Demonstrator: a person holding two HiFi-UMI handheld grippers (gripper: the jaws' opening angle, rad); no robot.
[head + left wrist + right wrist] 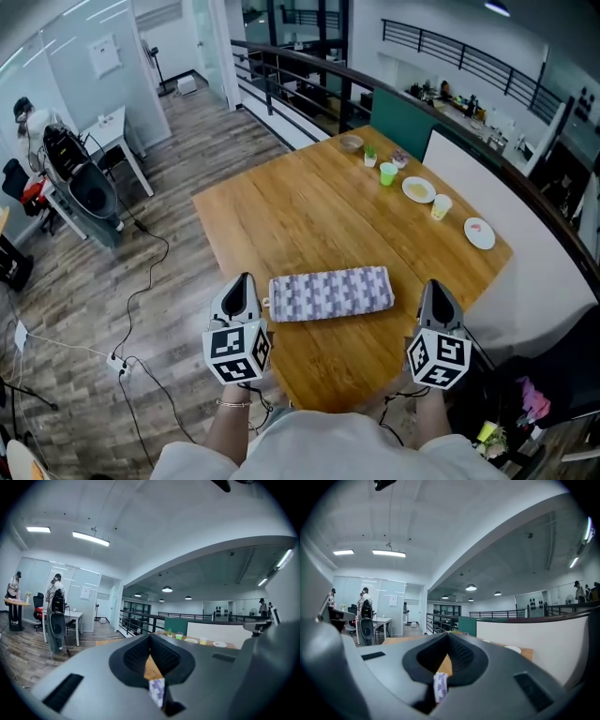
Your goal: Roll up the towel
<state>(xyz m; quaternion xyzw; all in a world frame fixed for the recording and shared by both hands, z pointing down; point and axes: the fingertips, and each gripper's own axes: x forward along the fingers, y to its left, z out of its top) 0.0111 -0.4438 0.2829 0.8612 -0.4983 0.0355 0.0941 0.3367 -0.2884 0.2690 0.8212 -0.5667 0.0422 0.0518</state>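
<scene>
The towel [330, 293], white with a grey-purple check, lies as a long flat bundle across the near part of the wooden table [300, 216]. My left gripper [244, 281] hovers just off its left end, by the table's left edge, jaws shut and holding nothing. My right gripper [435, 287] hovers past its right end at the table's right edge, also shut and holding nothing. In the left gripper view the gripper [150, 638] points nearly level, and a strip of towel [157, 692] shows low between the jaws. The right gripper [448, 637] shows the same, with a towel strip [439, 686].
Along the table's far right edge stand a small bowl [352, 142], a green cup [388, 173], a yellow cup [441, 206] and two plates [418, 189] [479, 232]. Cables [141, 281] trail over the floor at left. A railing [291, 84] runs behind the table.
</scene>
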